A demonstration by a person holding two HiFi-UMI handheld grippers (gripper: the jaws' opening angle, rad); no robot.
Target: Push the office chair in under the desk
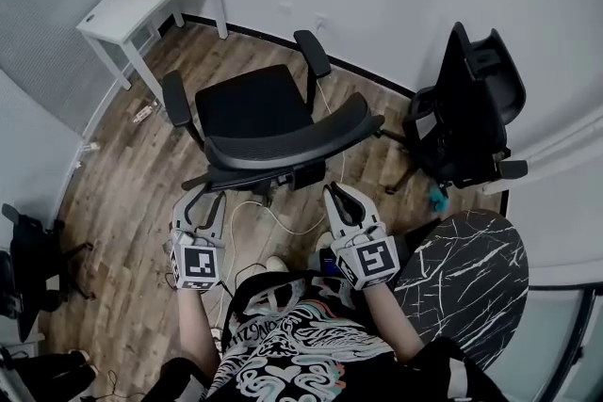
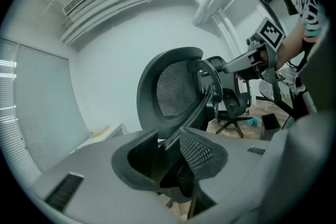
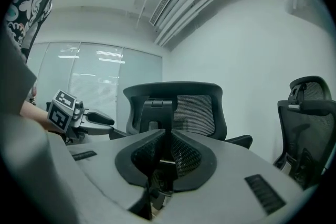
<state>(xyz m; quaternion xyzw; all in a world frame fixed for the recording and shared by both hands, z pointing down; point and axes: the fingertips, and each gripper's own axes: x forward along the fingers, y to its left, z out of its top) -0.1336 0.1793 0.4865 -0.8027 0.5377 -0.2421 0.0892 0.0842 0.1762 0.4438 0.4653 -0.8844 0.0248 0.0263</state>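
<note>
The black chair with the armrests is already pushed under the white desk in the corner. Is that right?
Not quite. The black chair with the armrests is not under the white desk in the corner yet. It stands out on the wooden floor, apart from the desk. The head view shows this.

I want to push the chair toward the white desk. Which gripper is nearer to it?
Left. The left gripper sits behind the office chair backrest on the desk side. The right gripper is behind the backrest's far side.
</note>
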